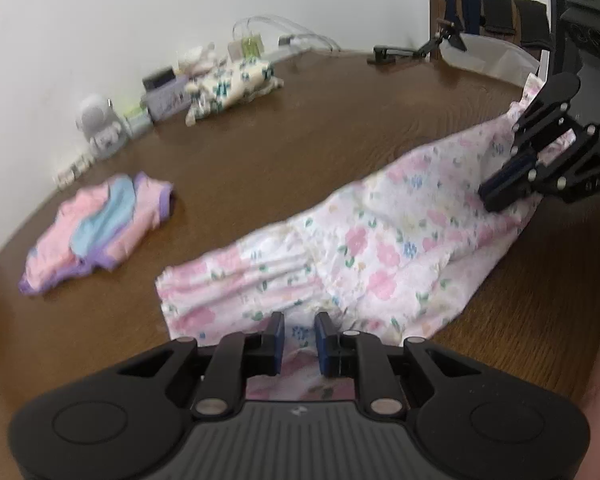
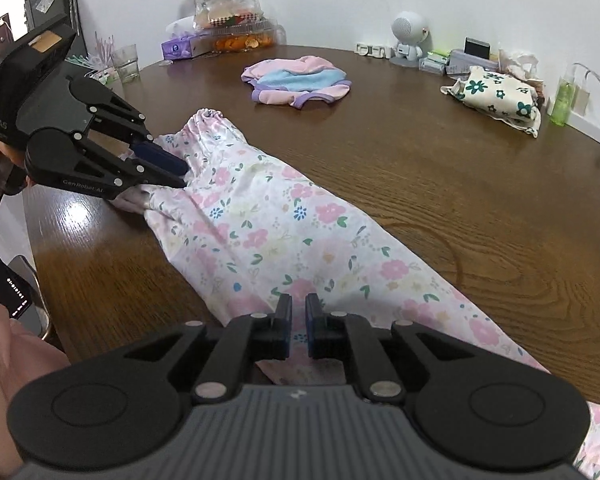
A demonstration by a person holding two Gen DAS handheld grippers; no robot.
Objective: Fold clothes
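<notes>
A white garment with pink and blue flowers (image 1: 364, 248) lies stretched lengthwise across the brown wooden table (image 1: 300, 128); it also shows in the right wrist view (image 2: 284, 232). My left gripper (image 1: 299, 330) is shut on one end of the floral garment; it appears in the right wrist view (image 2: 182, 174) pinching the gathered end. My right gripper (image 2: 298, 312) is shut on the other end of the floral garment; it appears in the left wrist view (image 1: 490, 196). The cloth hangs slightly taut between the two.
A folded pink, blue and purple garment (image 2: 296, 80) and a folded cream garment with green flowers (image 2: 496, 94) lie farther back. A white robot figure (image 2: 408, 40), boxes, a drinking glass (image 2: 126, 62), a tissue box and flowers line the wall side. A chair (image 1: 488, 12) stands behind the table.
</notes>
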